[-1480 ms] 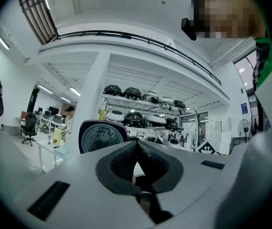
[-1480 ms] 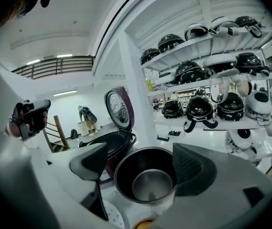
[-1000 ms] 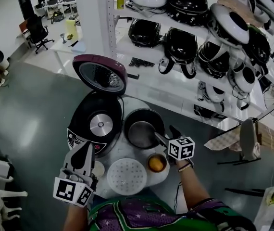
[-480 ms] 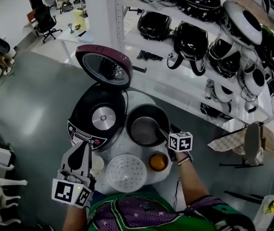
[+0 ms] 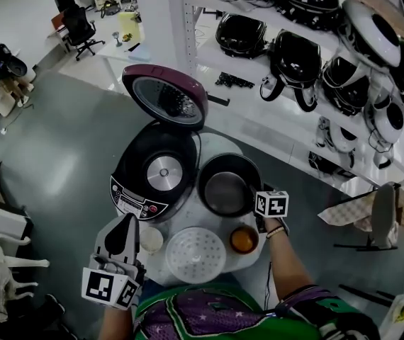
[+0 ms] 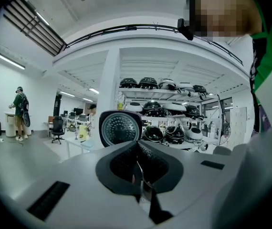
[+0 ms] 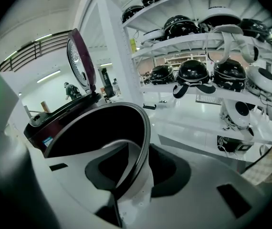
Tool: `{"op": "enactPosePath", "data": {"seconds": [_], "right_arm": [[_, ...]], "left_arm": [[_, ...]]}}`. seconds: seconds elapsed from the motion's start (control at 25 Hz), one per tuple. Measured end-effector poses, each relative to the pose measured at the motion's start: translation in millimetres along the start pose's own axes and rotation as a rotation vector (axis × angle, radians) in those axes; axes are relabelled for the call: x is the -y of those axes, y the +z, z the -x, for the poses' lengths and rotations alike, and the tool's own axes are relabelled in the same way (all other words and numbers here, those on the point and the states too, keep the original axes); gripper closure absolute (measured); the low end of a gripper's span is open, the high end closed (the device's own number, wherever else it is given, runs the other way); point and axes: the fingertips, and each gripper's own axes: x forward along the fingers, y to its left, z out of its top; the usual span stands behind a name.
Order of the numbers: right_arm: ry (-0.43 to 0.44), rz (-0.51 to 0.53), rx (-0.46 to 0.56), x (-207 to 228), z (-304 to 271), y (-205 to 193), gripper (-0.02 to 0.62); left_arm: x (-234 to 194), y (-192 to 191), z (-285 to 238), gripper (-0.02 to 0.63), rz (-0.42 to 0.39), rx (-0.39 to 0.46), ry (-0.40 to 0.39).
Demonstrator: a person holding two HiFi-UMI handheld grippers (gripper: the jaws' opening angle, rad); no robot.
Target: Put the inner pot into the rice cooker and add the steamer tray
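Note:
The dark inner pot (image 5: 227, 185) stands on the small round white table (image 5: 212, 149), right of the open rice cooker (image 5: 155, 173), whose maroon lid (image 5: 165, 95) is raised. The white perforated steamer tray (image 5: 196, 255) lies flat in front of them. My right gripper (image 5: 254, 194) is at the pot's near right rim. In the right gripper view the inner pot's rim (image 7: 143, 128) runs between the jaws of the right gripper (image 7: 136, 162), which have just been closing and grip the wall, one jaw inside and one outside. My left gripper (image 5: 127, 224) hovers shut and empty, in front of the cooker; the left gripper (image 6: 138, 152) faces the lid.
A small bowl with something orange (image 5: 244, 239) sits right of the tray, a small white cup (image 5: 150, 239) left of it. White shelves (image 5: 273, 129) with several rice cookers stand behind the table. Grey floor surrounds it.
My right gripper has come down onto the pot's near right rim and its jaws have closed on it. The left gripper has hardly moved.

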Motion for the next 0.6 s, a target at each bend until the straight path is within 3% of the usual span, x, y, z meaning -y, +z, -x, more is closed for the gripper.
{"op": "enactPosePath", "data": {"seconds": [0.32,0.44,0.6], "right_arm": [[-0.106,-0.019,0.0,3.1,-2.5,3.1,0.505],[-0.165,-0.027,0.002,8.5,0.3,4.3,0.581],[-0.182,-0.054,-0.013,10.5,0.0,4.6,0.584]], "left_arm": [[-20.7,-2.1,8.3,0.584,0.034,0.002,0.012],[-25.3,2.8,9.6,0.584,0.033,0.007,0.0],[-36.5,6.8,15.3,0.584,0.039,0.012,-0.004]]}}
